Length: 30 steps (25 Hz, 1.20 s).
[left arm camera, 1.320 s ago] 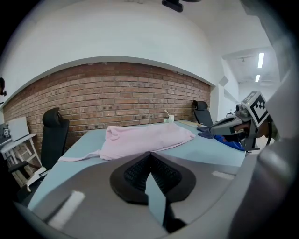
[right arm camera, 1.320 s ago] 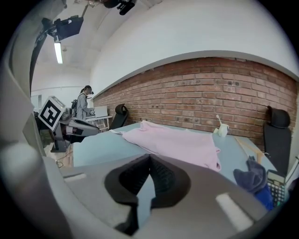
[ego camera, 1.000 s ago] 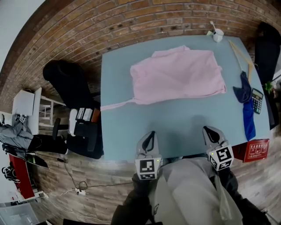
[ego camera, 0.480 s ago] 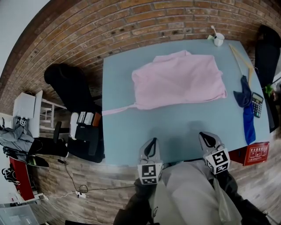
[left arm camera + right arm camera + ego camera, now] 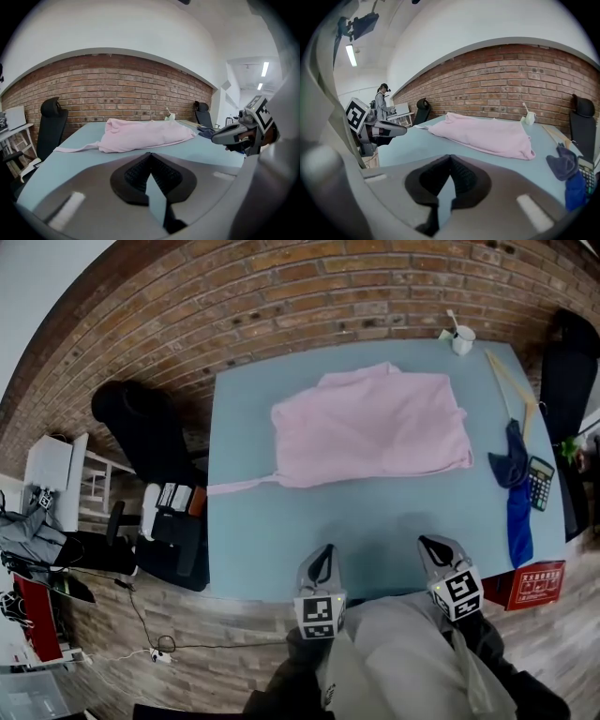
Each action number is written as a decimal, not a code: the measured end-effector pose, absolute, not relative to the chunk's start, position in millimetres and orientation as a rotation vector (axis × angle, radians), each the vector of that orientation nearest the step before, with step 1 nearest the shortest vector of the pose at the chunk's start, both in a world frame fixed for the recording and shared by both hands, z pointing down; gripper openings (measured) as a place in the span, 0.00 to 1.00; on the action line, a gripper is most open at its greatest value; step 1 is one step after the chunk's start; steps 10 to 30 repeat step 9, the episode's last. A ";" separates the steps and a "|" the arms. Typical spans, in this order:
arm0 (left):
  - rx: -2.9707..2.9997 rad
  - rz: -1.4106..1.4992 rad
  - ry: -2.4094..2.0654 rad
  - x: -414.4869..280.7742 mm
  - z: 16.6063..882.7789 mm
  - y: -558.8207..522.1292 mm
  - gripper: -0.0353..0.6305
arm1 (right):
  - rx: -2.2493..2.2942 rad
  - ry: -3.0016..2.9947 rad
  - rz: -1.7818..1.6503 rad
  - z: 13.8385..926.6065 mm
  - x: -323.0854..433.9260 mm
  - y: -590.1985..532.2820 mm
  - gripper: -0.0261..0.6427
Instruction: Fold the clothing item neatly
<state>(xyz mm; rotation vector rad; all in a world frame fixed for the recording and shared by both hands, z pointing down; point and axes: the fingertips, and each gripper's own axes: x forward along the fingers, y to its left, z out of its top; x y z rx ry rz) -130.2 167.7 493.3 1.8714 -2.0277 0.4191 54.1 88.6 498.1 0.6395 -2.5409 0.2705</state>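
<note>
A pink garment (image 5: 370,426) lies folded over on the far half of the light blue table (image 5: 281,540), one sleeve (image 5: 240,486) trailing to the table's left edge. It shows ahead in the left gripper view (image 5: 140,135) and in the right gripper view (image 5: 485,132). My left gripper (image 5: 322,553) hovers at the table's near edge, shut and empty. My right gripper (image 5: 433,544) hovers beside it to the right, also shut with nothing in it. Both are well short of the garment.
A white cup (image 5: 462,339) stands at the far right corner. Wooden sticks (image 5: 511,379), a dark blue cloth (image 5: 511,493) and a calculator (image 5: 538,482) lie along the right edge. A black chair (image 5: 141,423) and clutter stand left of the table. A red box (image 5: 534,585) sits below the near right corner.
The head view has shifted, so the table and garment sit slightly lower in the picture. Both grippers stay shut near the table's front edge, the left a little lower than before.
</note>
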 end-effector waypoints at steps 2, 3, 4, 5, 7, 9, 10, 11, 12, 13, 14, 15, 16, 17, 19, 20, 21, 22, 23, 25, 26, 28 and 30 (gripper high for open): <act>1.869 0.428 -2.021 -121.4 496.0 164.3 0.06 | 0.632 -2.538 0.279 500.2 61.2 84.7 0.04; 1.871 0.431 -2.018 -117.6 496.9 161.6 0.06 | 0.632 -2.537 0.281 500.6 64.5 81.8 0.04; 1.875 0.433 -2.016 -114.6 497.1 158.6 0.06 | 0.636 -2.538 0.281 500.5 67.5 78.7 0.04; 1.880 0.436 -2.015 -112.4 497.0 156.0 0.06 | 0.642 -2.540 0.281 500.3 70.2 76.1 0.04; 1.885 0.444 -2.015 -109.6 497.0 153.6 0.06 | 0.652 -2.540 0.285 501.0 74.9 74.2 0.04; 1.884 0.450 -2.016 -107.7 497.5 153.1 0.06 | 0.659 -2.538 0.290 502.6 78.9 74.0 0.04; 1.884 0.450 -2.016 -107.7 497.5 153.1 0.06 | 0.659 -2.538 0.290 502.6 78.9 74.0 0.04; 1.884 0.450 -2.016 -107.7 497.5 153.1 0.06 | 0.659 -2.538 0.290 502.6 78.9 74.0 0.04; 1.884 0.450 -2.016 -107.7 497.5 153.1 0.06 | 0.659 -2.538 0.290 502.6 78.9 74.0 0.04; 1.884 0.450 -2.016 -107.7 497.5 153.1 0.06 | 0.659 -2.538 0.290 502.6 78.9 74.0 0.04; 1.884 0.450 -2.016 -107.7 497.5 153.1 0.06 | 0.659 -2.538 0.290 502.6 78.9 74.0 0.04; 1.884 0.450 -2.016 -107.7 497.5 153.1 0.06 | 0.659 -2.538 0.290 502.6 78.9 74.0 0.04; 1.884 0.450 -2.016 -107.7 497.5 153.1 0.06 | 0.659 -2.538 0.290 502.6 78.9 74.0 0.04; 1.884 0.450 -2.016 -107.7 497.5 153.1 0.06 | 0.659 -2.538 0.290 502.6 78.9 74.0 0.04; 1.884 0.450 -2.016 -107.7 497.5 153.1 0.06 | 0.659 -2.538 0.290 502.6 78.9 74.0 0.04; 1.884 0.450 -2.016 -107.7 497.5 153.1 0.06 | 0.659 -2.538 0.290 502.6 78.9 74.0 0.04; 1.884 0.450 -2.016 -107.7 497.5 153.1 0.06 | 0.659 -2.538 0.290 502.6 78.9 74.0 0.04; 1.884 0.450 -2.016 -107.7 497.5 153.1 0.06 | 0.659 -2.538 0.290 502.6 78.9 74.0 0.04; 1.884 0.450 -2.016 -107.7 497.5 153.1 0.06 | 0.659 -2.538 0.290 502.6 78.9 74.0 0.04; 1.884 0.450 -2.016 -107.7 497.5 153.1 0.06 | 0.659 -2.538 0.290 502.6 78.9 74.0 0.04; 1.884 0.450 -2.016 -107.7 497.5 153.1 0.06 | 0.659 -2.538 0.290 502.6 78.9 74.0 0.04; 1.884 0.450 -2.016 -107.7 497.5 153.1 0.06 | 0.659 -2.538 0.290 502.6 78.9 74.0 0.04; 1.884 0.450 -2.016 -107.7 497.5 153.1 0.06 | 0.659 -2.538 0.290 502.6 78.9 74.0 0.04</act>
